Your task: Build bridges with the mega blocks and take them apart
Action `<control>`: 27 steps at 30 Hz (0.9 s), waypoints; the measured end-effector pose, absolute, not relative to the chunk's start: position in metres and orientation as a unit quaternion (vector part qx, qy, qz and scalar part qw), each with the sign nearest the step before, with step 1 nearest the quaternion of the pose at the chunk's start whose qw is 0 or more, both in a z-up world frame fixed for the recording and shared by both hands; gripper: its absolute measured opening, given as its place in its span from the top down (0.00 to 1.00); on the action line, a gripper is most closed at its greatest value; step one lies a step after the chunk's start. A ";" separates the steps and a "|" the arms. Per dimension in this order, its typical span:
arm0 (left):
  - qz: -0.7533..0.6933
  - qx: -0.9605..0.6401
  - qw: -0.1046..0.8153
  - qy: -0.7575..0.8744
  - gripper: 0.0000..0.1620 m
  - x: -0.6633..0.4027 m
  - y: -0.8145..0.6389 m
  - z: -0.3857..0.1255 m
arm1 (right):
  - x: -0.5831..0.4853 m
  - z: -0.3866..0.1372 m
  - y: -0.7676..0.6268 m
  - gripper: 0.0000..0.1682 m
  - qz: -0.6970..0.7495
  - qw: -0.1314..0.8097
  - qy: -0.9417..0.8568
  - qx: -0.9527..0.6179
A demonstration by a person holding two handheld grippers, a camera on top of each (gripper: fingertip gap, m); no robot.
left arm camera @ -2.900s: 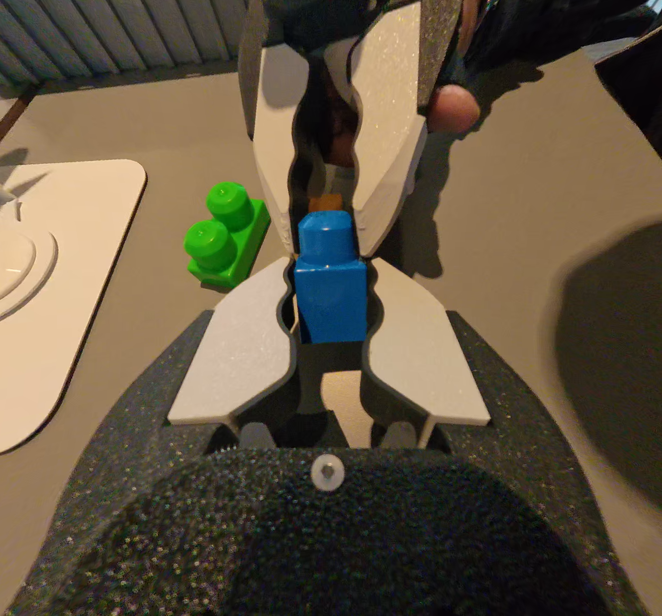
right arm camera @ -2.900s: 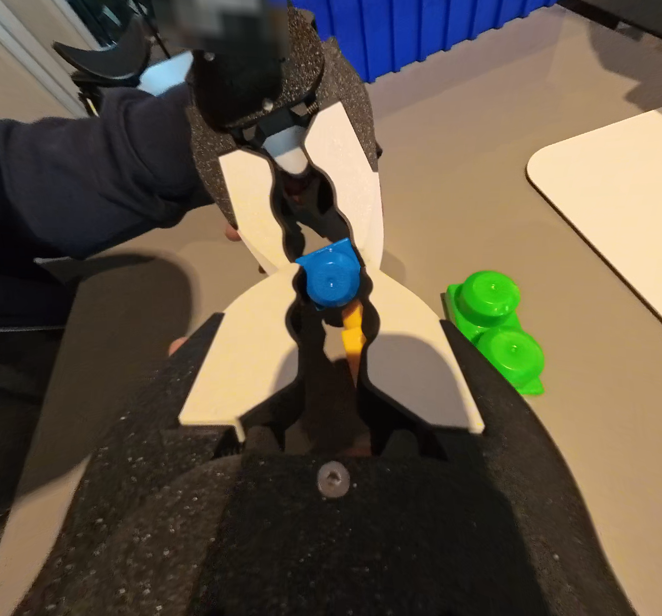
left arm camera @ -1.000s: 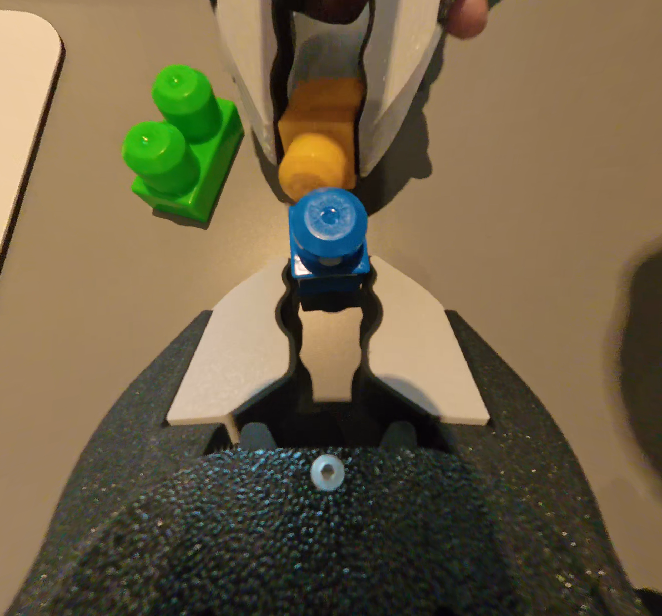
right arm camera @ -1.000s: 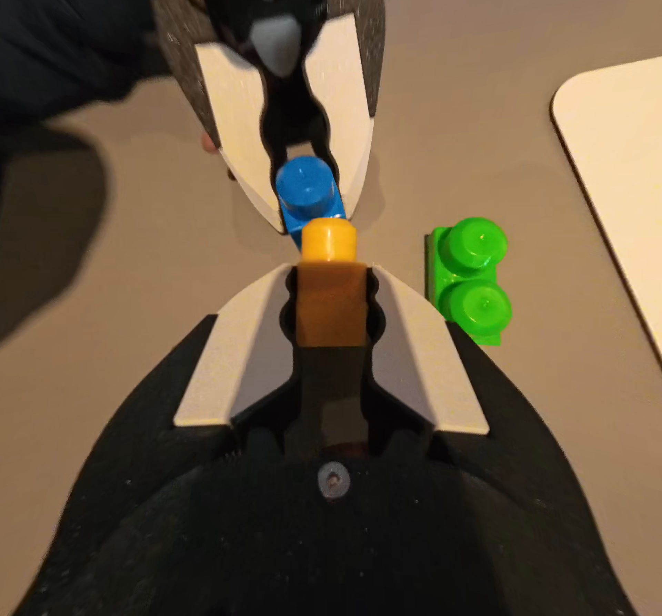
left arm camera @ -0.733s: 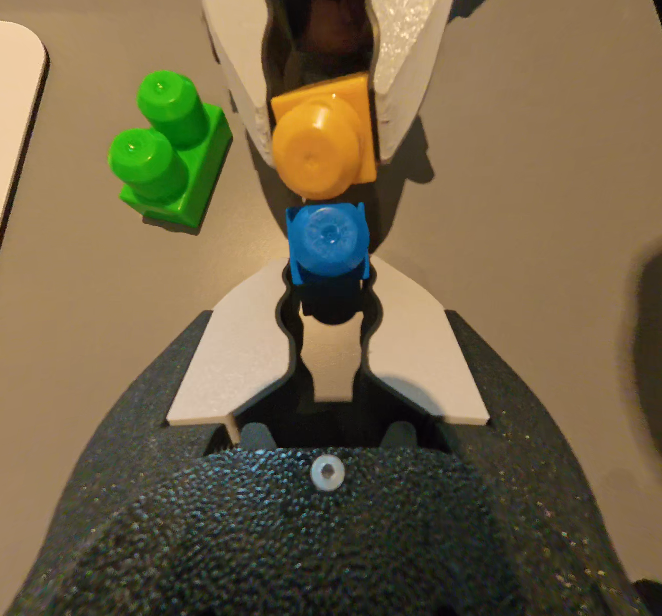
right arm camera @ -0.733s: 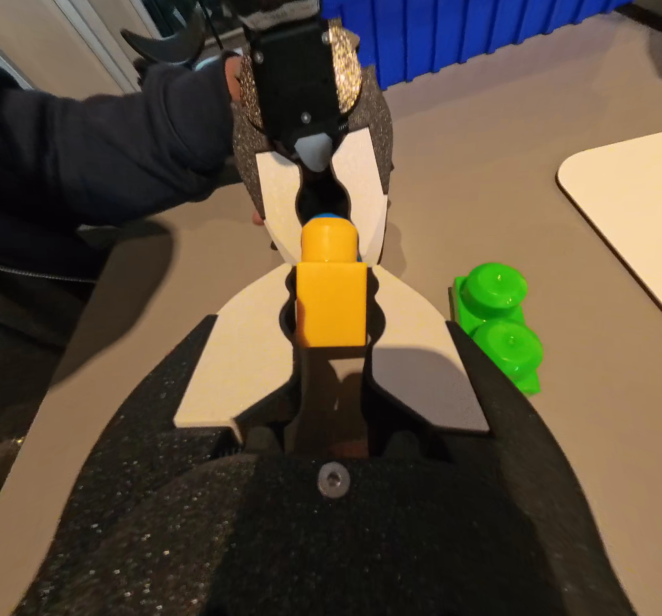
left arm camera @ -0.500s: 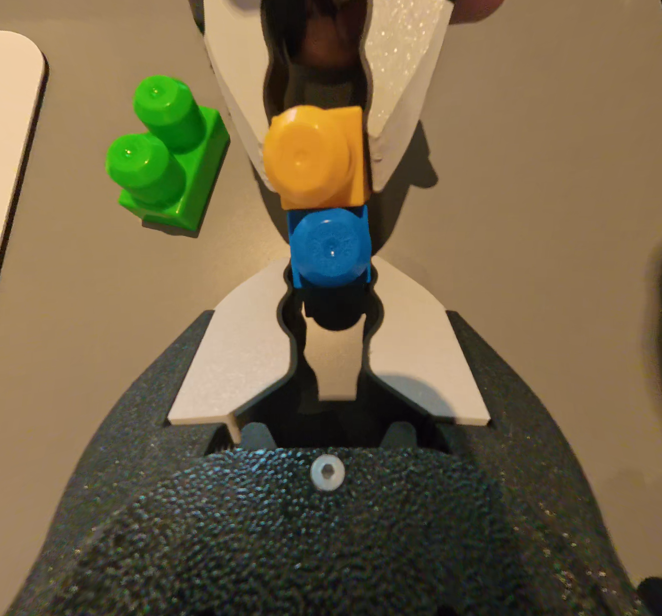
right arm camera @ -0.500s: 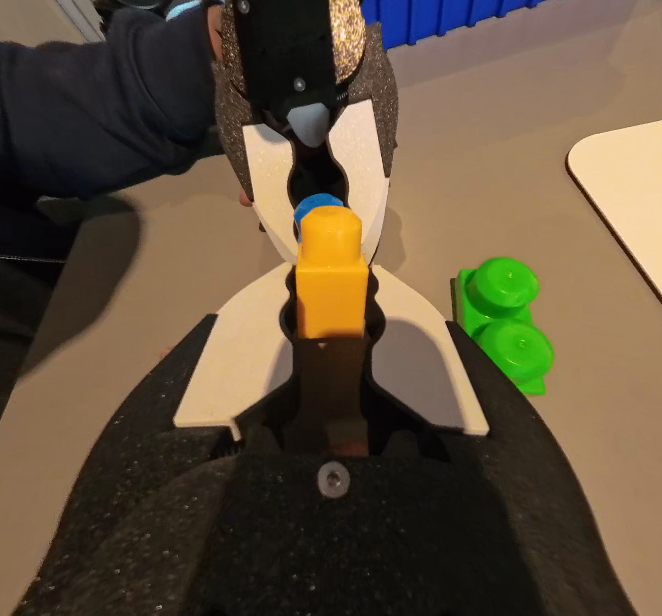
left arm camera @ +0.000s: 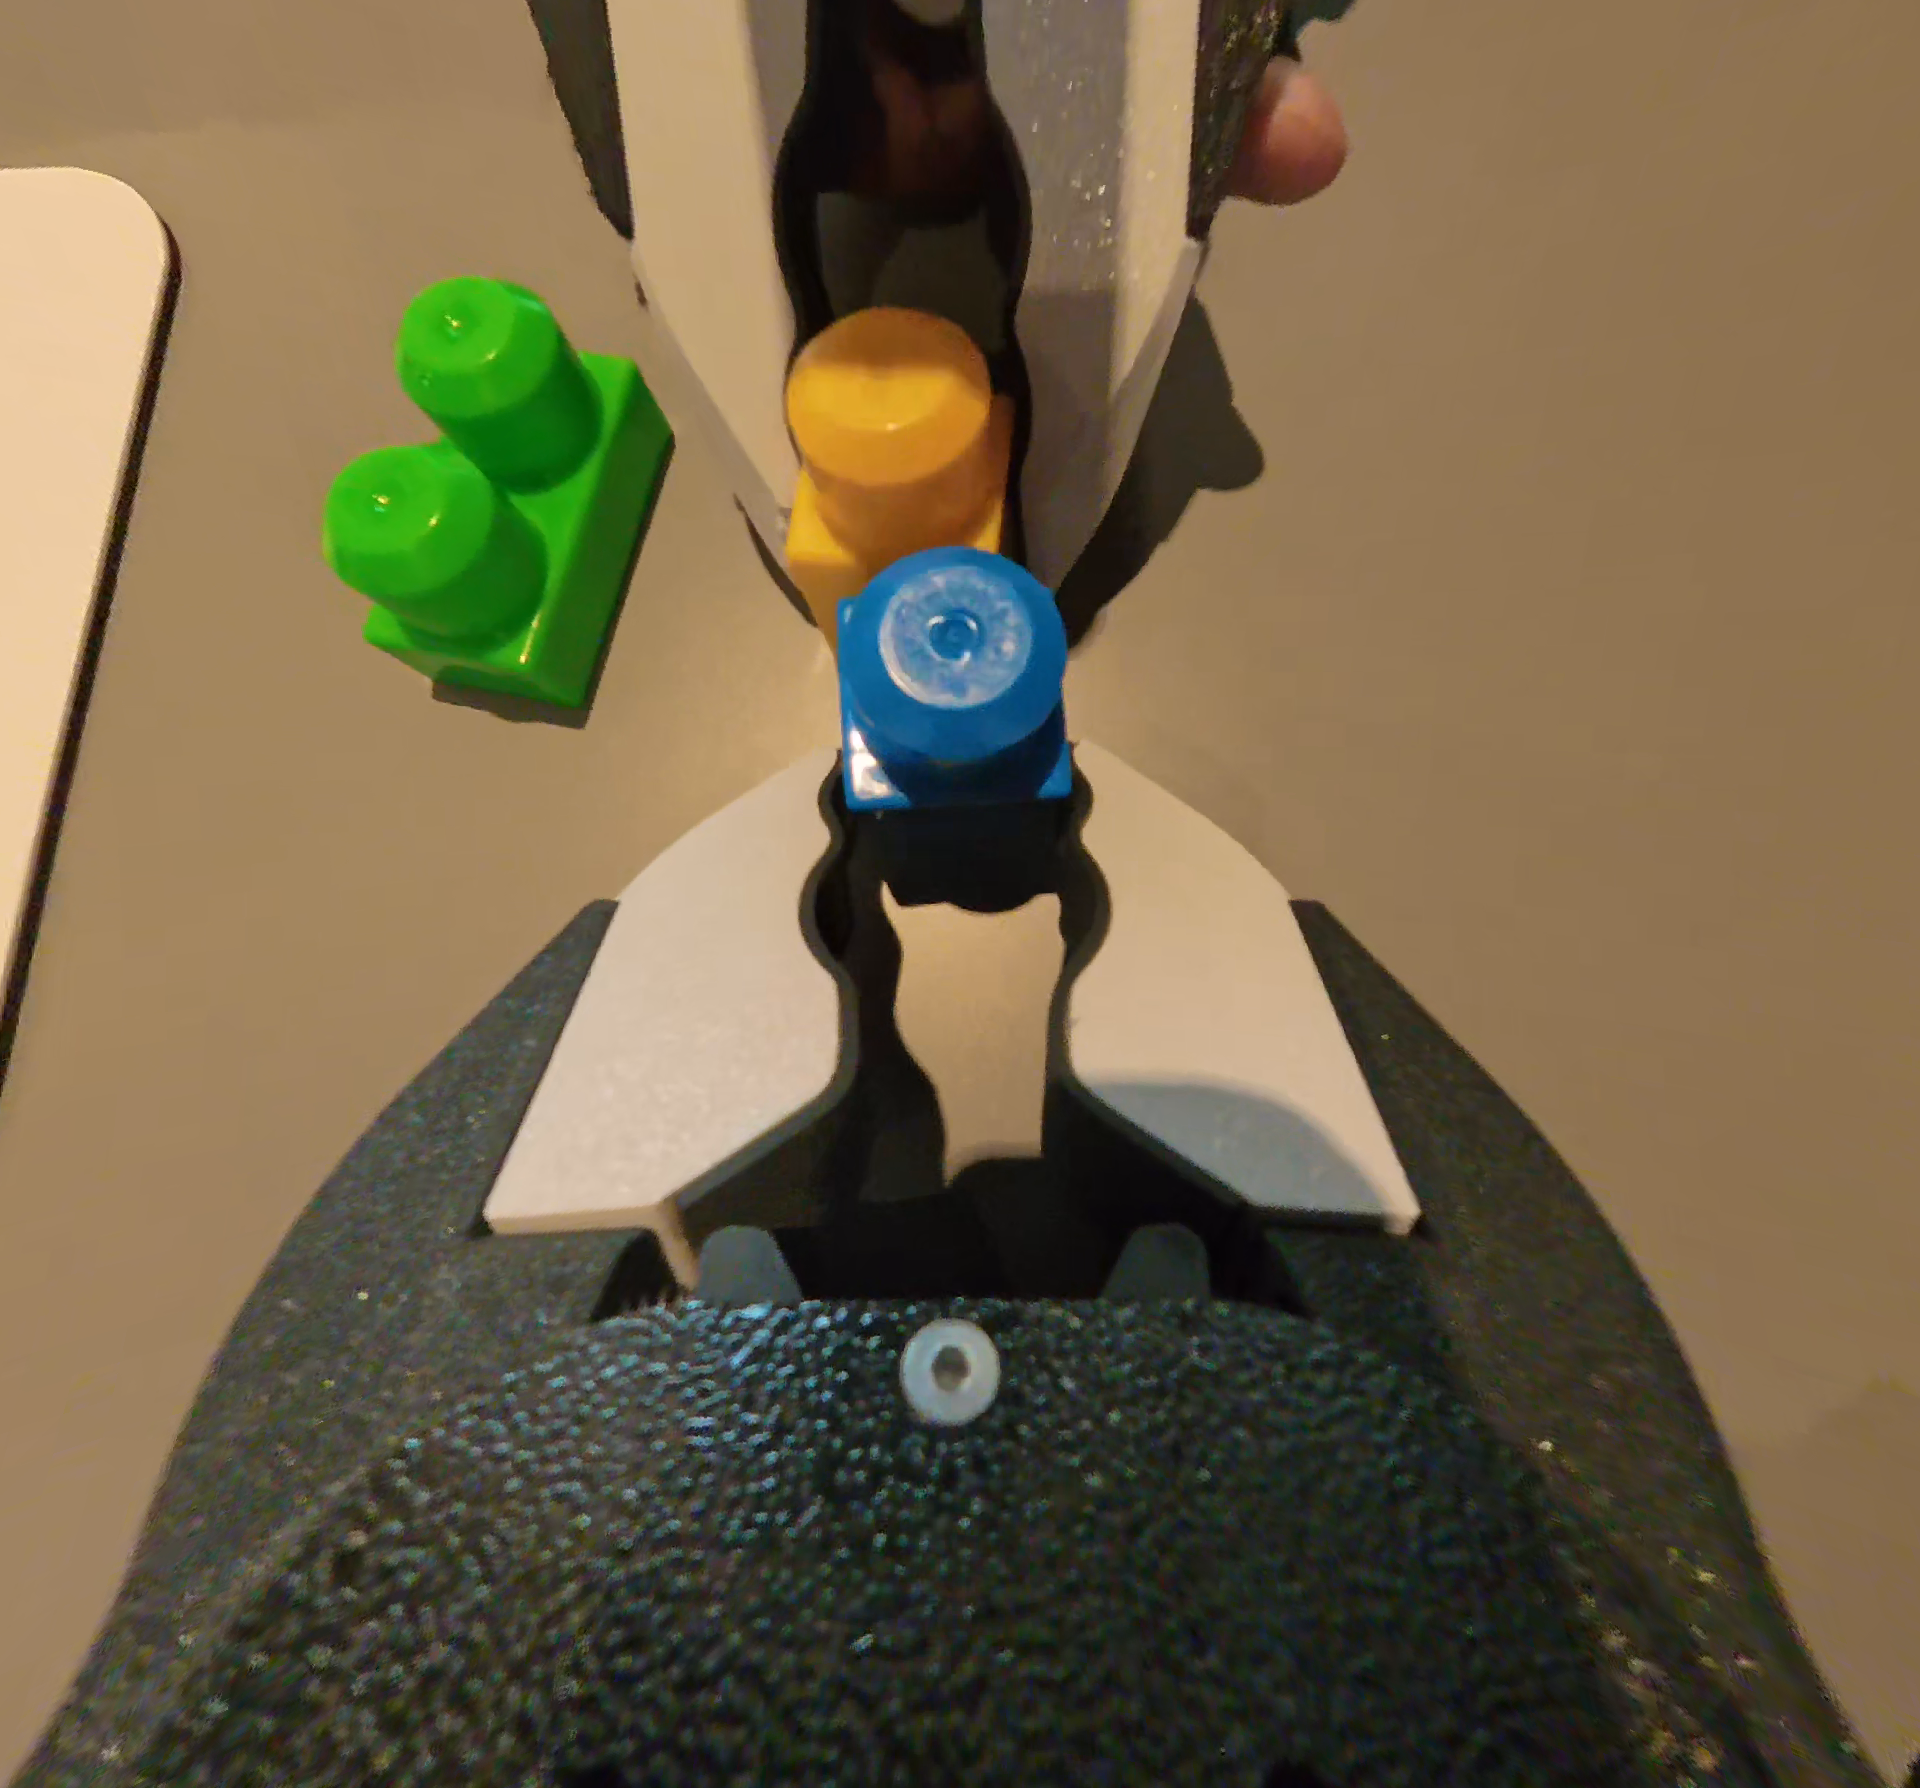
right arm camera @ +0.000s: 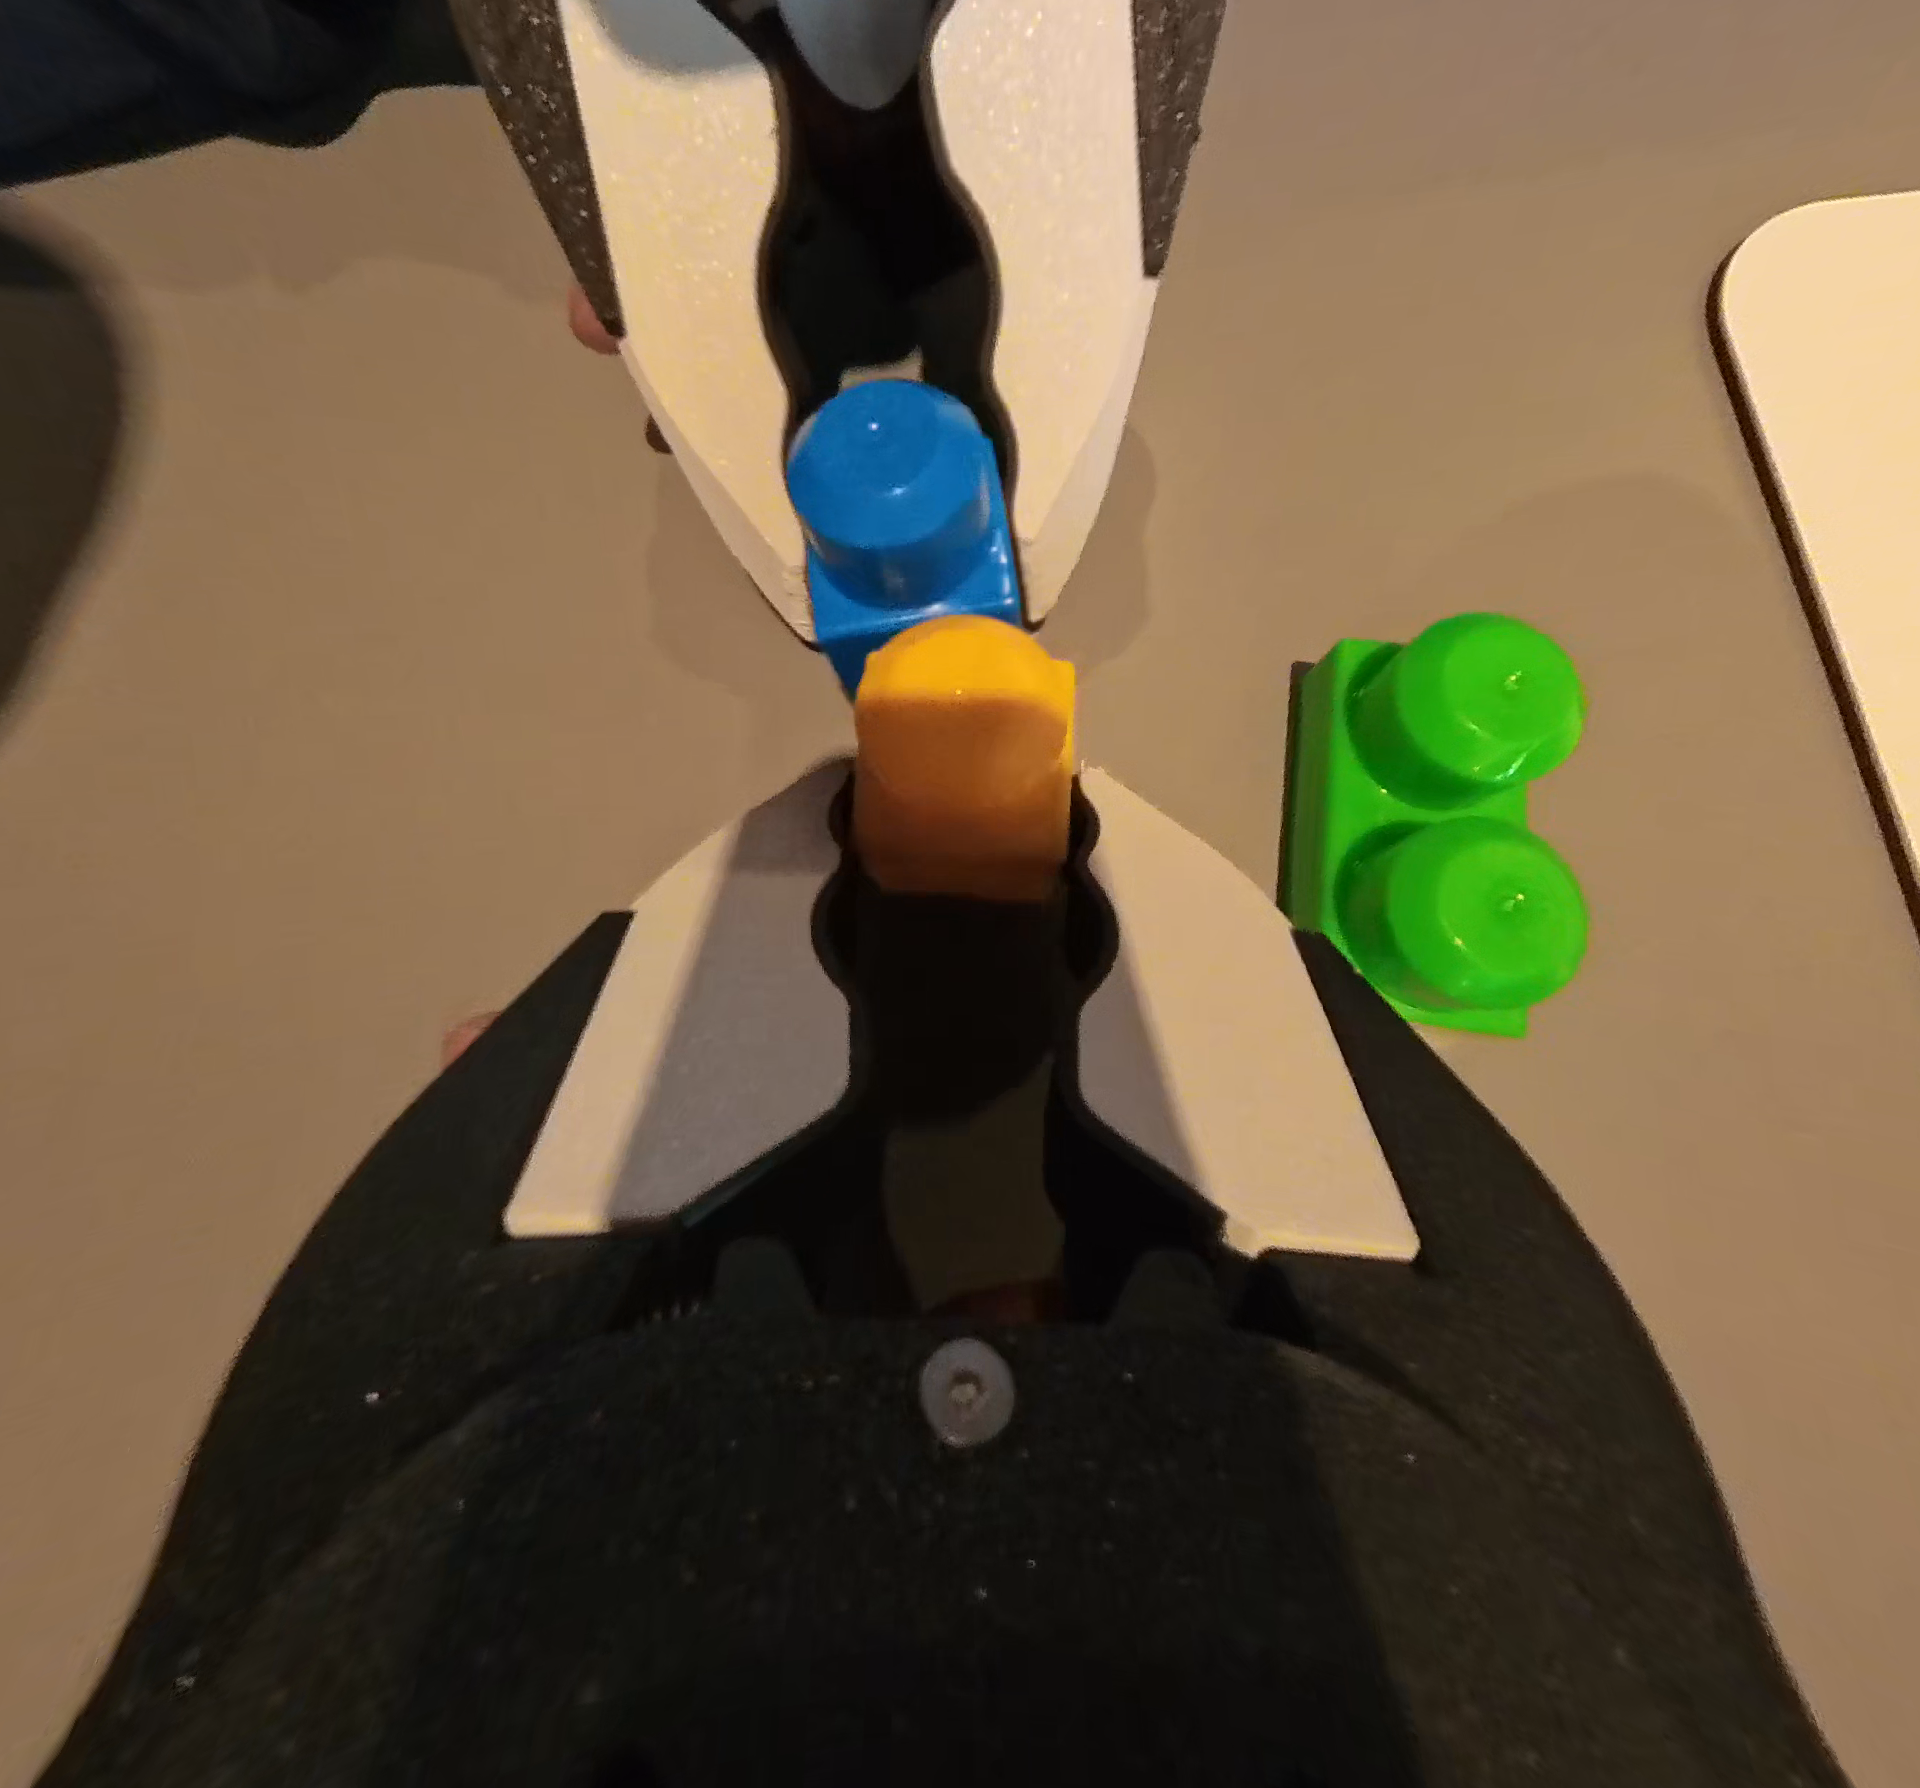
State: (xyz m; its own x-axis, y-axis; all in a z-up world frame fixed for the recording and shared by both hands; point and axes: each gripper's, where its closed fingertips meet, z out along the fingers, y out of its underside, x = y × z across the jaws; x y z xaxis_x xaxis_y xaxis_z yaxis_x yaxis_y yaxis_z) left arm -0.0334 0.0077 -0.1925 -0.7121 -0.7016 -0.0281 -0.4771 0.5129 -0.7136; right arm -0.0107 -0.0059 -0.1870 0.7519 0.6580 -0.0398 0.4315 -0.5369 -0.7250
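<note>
My left gripper [left arm camera: 954, 782] is shut on a blue one-stud block [left arm camera: 951, 678], stud pointing up toward the camera. My right gripper [right arm camera: 961, 782] is shut on an orange one-stud block [right arm camera: 961, 772]. The two grippers face each other tip to tip above the grey table. In the left wrist view the orange block [left arm camera: 894, 450] sits just beyond the blue one; in the right wrist view the blue block [right arm camera: 899, 523] sits just beyond the orange one. The blocks are close or touching side by side. A green two-stud block [left arm camera: 488, 491] lies on the table, also in the right wrist view [right arm camera: 1434, 824].
A white rounded board [left arm camera: 62, 450] lies at the left edge of the left wrist view and at the right edge of the right wrist view [right arm camera: 1839, 450]. A dark sleeve [right arm camera: 208, 3] and fingertips [left arm camera: 1288, 133] hold the grippers. The tips of both grippers are at nearly the same place.
The two blocks, joined 2.9 s ago, have come apart into separate grippers. In the last half second both grippers tilted down toward the table, keeping the blocks close together.
</note>
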 end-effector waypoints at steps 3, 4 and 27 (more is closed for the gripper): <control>-0.348 -0.346 0.163 0.856 0.77 -0.032 0.008 -0.194 | -0.012 -0.187 -0.010 0.78 0.172 0.358 -0.332 -0.856; -0.345 -0.347 0.163 0.856 0.77 -0.032 0.009 -0.194 | -0.013 -0.187 -0.012 0.78 0.179 0.355 -0.338 -0.853; -0.341 -0.339 0.167 0.861 0.75 -0.029 0.000 -0.196 | -0.013 -0.193 -0.013 0.76 0.169 0.341 -0.382 -0.842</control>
